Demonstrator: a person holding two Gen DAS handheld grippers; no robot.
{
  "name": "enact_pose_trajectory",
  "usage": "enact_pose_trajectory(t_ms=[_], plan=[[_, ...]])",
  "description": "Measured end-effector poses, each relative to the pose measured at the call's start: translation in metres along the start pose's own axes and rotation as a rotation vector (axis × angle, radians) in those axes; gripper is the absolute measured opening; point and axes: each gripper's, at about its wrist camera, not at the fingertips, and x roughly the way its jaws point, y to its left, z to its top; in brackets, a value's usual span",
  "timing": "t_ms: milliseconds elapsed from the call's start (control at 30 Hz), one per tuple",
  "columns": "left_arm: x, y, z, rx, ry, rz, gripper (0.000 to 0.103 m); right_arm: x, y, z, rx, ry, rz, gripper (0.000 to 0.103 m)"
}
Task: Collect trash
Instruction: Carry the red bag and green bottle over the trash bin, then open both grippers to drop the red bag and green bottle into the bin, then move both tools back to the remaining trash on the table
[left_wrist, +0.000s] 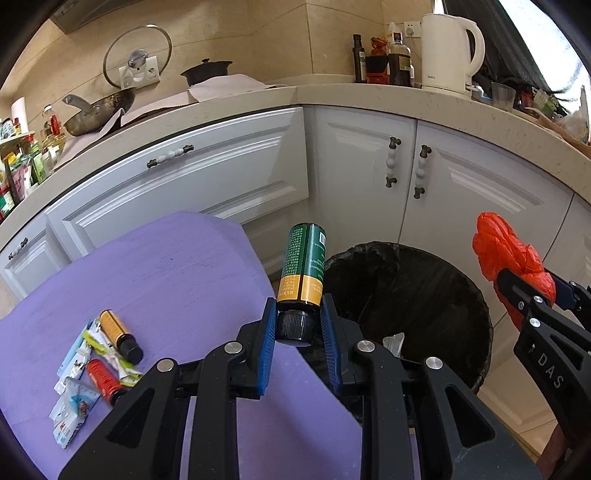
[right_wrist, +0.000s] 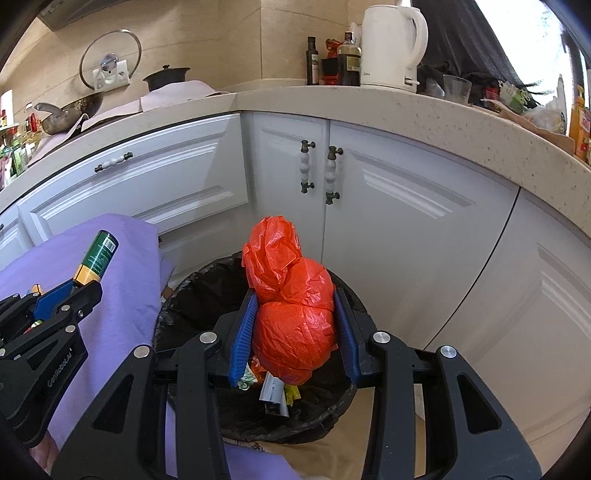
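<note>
I have the left gripper (left_wrist: 298, 325) clamped on the green bottle (left_wrist: 303, 266) by its cap, beside the bin (left_wrist: 461, 295); the right gripper (right_wrist: 295, 325) clamps the red bag (right_wrist: 291, 306) over it. I should centre each before parting jaws

L gripper (left_wrist: 298, 326): black frame, blue-padded fingers (left_wrist: 267, 345), pitched downward, part-closed, pads pinching the black cap of a green/yellow bottle (left_wrist: 303, 264), bottle base pointing away from the wrist. R gripper (right_wrist: 295, 326): same build, tilted down, fingers (right_wrist: 242, 336) set wider, pressed on both sides of a bunched orange plastic bag (right_wrist: 291, 314). Both side by side, apart.
</note>
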Motion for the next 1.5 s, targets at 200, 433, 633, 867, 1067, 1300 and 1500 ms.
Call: enact_pose_trajectory(t_ms=[200, 433, 633, 867, 1067, 1300, 1500], plan=[[0.01, -0.007, 0.004, 0.013, 0.004, 0.0, 0.025, 0.01, -0.003, 0.001, 0.007, 0.008, -0.004, 0.039], [0.026, -0.016, 0.005, 0.052, 0.024, -0.003, 0.034, 0.028, -0.004, 0.002, 0.018, 0.027, -0.006, 0.054], [0.025, -0.01, 0.001, 0.027, 0.037, -0.003, 0.047, 0.028, -0.004, 0.001, 0.021, 0.029, -0.014, 0.054], [0.006, 0.009, -0.002, 0.002, 0.02, 0.012, 0.052, 0.018, 0.009, -0.001, 0.008, 0.023, 0.003, 0.054], [-0.019, 0.044, -0.014, -0.027, 0.016, 0.047, 0.052, 0.003, 0.035, -0.003, -0.023, 0.021, 0.062, 0.054], [-0.05, 0.105, -0.041, -0.096, 0.033, 0.137, 0.055, -0.015, 0.089, -0.009, -0.096, 0.027, 0.173, 0.054], [-0.07, 0.152, -0.065, -0.151, 0.057, 0.222, 0.057, -0.029, 0.137, -0.015, -0.168, 0.031, 0.26, 0.054]])
